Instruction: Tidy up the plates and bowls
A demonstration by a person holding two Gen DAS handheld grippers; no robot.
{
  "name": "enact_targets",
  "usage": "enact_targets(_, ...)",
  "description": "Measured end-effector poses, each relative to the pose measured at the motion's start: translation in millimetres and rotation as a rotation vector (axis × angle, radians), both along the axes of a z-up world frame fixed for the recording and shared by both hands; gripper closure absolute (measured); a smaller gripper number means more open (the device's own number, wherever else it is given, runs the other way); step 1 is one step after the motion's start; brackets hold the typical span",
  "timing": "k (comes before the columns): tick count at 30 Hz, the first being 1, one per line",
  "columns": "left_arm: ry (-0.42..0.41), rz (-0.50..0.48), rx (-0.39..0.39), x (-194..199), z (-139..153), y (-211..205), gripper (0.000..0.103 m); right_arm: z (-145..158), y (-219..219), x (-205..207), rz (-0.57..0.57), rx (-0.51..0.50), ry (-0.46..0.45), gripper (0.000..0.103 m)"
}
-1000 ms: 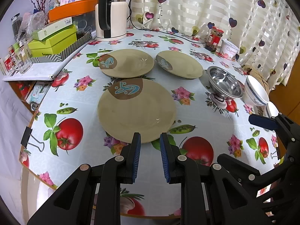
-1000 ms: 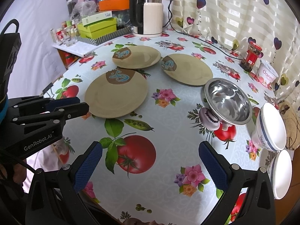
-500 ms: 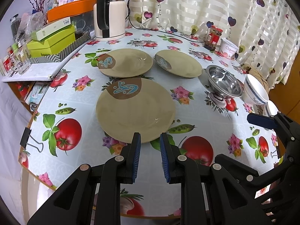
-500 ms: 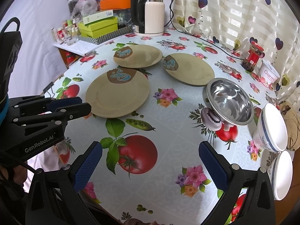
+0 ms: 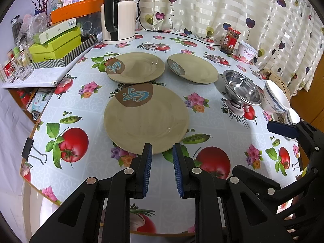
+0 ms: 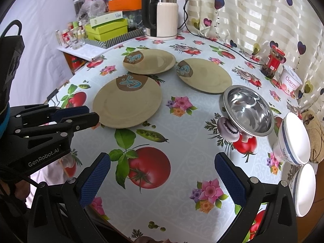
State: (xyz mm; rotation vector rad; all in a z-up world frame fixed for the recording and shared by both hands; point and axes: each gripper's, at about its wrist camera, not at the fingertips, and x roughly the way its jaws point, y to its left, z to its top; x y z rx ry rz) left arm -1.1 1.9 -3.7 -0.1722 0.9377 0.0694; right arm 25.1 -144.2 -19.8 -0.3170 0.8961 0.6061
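Plates (image 5: 146, 119), tan with brown-blue emblems; left tool (image 5: 162, 168) barely parted, right tool (image 6: 162, 180) spread.

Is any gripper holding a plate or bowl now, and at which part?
Nothing is held. The left gripper is narrow but empty near the closest plate; the right gripper is wide open.

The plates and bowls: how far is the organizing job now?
Nothing looks done: three tan plates, nearest, far left, far right, lie apart, unstacked. The steel bowl and two white bowls stand separately. Both tools hold nothing: left tool narrowly open at the nearest plate's edge, right tool wide open. All stacking remains.
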Motion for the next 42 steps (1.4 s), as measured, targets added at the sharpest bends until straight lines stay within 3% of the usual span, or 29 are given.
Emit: enact_targets(42,0.003,0.042,-0.007,10,-5,24,0.081,10,10,13,0.003,0.025,-0.009,0.000)
